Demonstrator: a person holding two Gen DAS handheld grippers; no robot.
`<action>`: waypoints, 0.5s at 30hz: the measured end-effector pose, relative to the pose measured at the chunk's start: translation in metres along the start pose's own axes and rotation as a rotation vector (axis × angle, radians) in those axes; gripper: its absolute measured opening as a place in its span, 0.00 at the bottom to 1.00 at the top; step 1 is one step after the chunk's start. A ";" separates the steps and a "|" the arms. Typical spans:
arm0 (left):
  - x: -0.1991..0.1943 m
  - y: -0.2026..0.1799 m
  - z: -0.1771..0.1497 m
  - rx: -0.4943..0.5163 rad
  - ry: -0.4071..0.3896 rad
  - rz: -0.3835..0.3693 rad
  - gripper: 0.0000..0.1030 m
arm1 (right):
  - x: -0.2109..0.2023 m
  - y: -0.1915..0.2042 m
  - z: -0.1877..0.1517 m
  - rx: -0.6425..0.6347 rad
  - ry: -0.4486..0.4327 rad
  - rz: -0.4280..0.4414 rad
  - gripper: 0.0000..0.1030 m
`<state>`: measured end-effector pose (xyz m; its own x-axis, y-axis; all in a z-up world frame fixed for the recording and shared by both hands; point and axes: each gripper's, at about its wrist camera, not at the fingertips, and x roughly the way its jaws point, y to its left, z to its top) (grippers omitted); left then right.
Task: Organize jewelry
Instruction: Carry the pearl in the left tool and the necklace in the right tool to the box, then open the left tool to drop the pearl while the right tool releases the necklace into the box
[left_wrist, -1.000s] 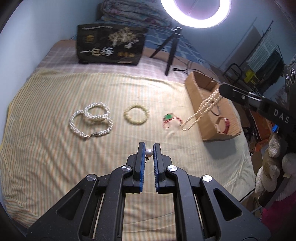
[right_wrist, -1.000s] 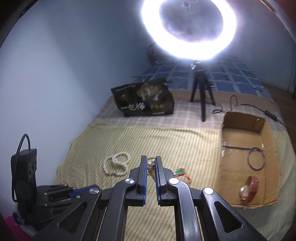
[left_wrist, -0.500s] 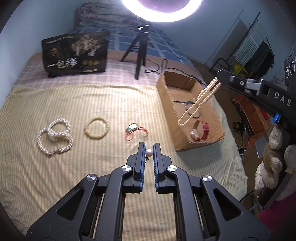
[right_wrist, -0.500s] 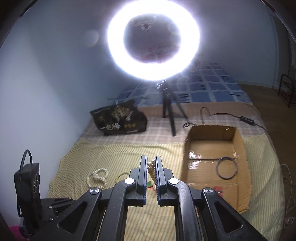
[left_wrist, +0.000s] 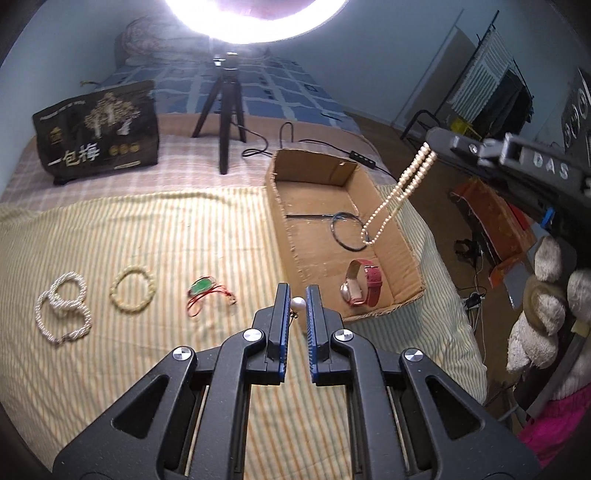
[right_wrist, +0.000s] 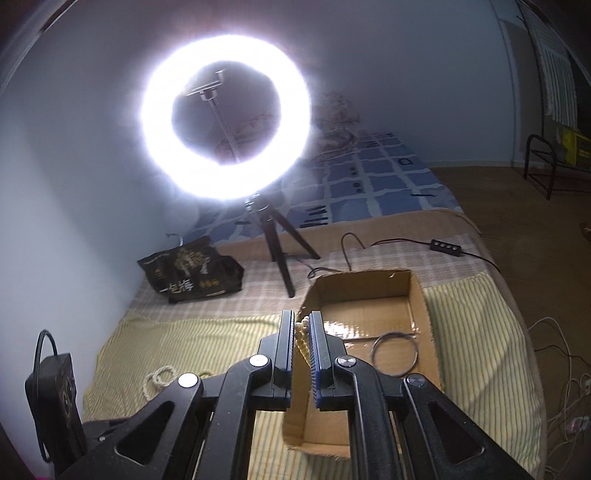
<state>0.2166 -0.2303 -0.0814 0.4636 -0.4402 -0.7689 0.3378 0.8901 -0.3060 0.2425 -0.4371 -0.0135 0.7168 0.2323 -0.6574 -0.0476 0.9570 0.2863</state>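
Note:
My left gripper (left_wrist: 297, 295) is shut on a single pearl earring (left_wrist: 297, 304), held above the striped bedspread just left of the cardboard box (left_wrist: 284, 221). My right gripper (right_wrist: 303, 325) is shut on a cream pearl necklace (left_wrist: 397, 195), which hangs over the box's right side; its beads (right_wrist: 301, 332) show between the right jaws. In the box lie a dark hoop (left_wrist: 347, 229) and a red-strapped watch (left_wrist: 360, 288). On the spread lie a white pearl strand (left_wrist: 62, 306), a yellow bead bracelet (left_wrist: 133, 291) and a green pendant on red cord (left_wrist: 203, 290).
A ring light on a tripod (left_wrist: 225, 110) stands behind the box, with its cable (left_wrist: 291, 136) trailing across the bed. A black printed bag (left_wrist: 96, 133) sits at the back left. The bed's right edge drops to a cluttered floor with soft toys (left_wrist: 543, 306).
Both grippers have moved right toward the box. The hanging necklace now dangles over the box's right side instead of its front left wall.

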 end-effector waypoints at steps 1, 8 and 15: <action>0.004 -0.004 0.001 0.006 0.002 0.000 0.06 | 0.002 -0.003 0.002 0.004 0.000 -0.003 0.05; 0.027 -0.023 0.006 0.019 0.013 -0.009 0.06 | 0.025 -0.020 0.011 0.031 0.011 -0.018 0.05; 0.053 -0.034 0.010 0.036 0.040 0.001 0.06 | 0.052 -0.036 0.014 0.038 0.036 -0.035 0.05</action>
<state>0.2378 -0.2851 -0.1067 0.4314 -0.4337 -0.7911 0.3672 0.8854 -0.2852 0.2914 -0.4624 -0.0480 0.6922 0.2058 -0.6917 0.0036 0.9575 0.2884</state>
